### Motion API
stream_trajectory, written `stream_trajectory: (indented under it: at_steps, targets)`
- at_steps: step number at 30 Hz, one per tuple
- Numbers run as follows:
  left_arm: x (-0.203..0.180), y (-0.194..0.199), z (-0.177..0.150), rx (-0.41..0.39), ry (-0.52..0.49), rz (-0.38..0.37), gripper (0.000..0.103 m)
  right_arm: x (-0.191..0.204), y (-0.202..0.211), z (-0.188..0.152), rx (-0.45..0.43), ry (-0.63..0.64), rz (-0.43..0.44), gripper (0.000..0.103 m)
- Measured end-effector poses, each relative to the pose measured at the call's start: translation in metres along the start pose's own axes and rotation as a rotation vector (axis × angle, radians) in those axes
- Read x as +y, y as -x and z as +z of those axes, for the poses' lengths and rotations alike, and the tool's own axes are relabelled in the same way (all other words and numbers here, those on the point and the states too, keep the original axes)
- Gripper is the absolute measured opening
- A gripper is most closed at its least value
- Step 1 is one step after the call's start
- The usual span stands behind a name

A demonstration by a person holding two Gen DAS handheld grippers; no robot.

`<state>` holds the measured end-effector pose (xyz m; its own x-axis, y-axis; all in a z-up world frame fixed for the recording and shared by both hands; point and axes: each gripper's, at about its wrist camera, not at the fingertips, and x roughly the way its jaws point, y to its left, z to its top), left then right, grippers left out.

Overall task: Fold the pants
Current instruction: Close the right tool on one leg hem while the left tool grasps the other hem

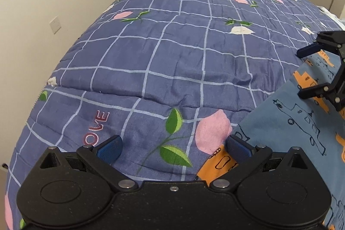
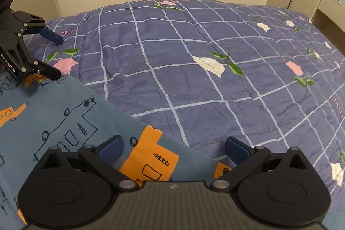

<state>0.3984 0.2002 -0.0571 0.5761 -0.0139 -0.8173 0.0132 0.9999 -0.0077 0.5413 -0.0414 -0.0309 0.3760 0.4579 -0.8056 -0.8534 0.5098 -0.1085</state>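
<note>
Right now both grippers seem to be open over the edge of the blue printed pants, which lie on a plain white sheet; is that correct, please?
Not quite. The pants lie on a purple checked quilt with flower prints, not a plain white sheet; the right wrist view shows it clearly. The rest holds: the left gripper and the right gripper are both open at the pants' edge.

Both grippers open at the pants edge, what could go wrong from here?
1. The left gripper straddles mostly the blue checked floral quilt; only its right finger sits over the blue pants with orange vehicle print. Closing may pinch quilt too.
2. The right gripper also spans the pants edge, so it could catch a thin bite that slips.
3. The quilt is wrinkled and soft, so dragging could bunch the fold.
</note>
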Motion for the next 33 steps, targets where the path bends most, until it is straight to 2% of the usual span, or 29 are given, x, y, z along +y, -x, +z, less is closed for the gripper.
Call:
stream_trajectory:
  at_steps: [4,9,13,15,18,20,24,27,29,33]
  targets:
    - [0.004,0.004,0.002,0.014,-0.046,-0.038,0.102,-0.006,0.0,0.0,0.004,-0.007,0.042,0.097]
    - [0.009,0.007,0.004,0.039,-0.063,-0.081,0.091,-0.004,0.0,0.005,0.01,0.046,0.081,0.09]
    - [0.006,0.012,0.006,0.046,-0.093,-0.084,0.086,-0.003,0.002,0.009,0.036,0.057,0.122,0.074]
    - [0.003,0.013,0.006,0.05,-0.107,-0.084,0.083,0.0,0.003,0.01,0.043,0.062,0.126,0.069]
    - [-0.001,0.014,0.008,0.061,-0.114,-0.096,0.072,0.004,0.004,0.01,0.047,0.065,0.125,0.058]
    - [-0.002,0.015,0.008,0.061,-0.108,-0.111,0.058,0.008,0.006,0.011,0.046,0.066,0.123,0.048]
    - [-0.004,0.019,0.006,0.062,-0.104,-0.128,0.047,0.017,0.008,0.01,0.048,0.053,0.089,0.04]
    - [-0.007,0.021,0.005,0.063,-0.105,-0.14,0.035,0.023,0.01,0.009,0.04,0.03,0.057,0.028]
    - [-0.01,0.023,0.005,0.06,-0.117,-0.138,0.017,0.027,0.012,0.008,0.033,0.025,0.03,0.017]
    - [-0.015,0.03,0.002,0.042,-0.132,-0.129,0.005,0.037,0.016,0.007,0.023,0.032,-0.029,0.009]
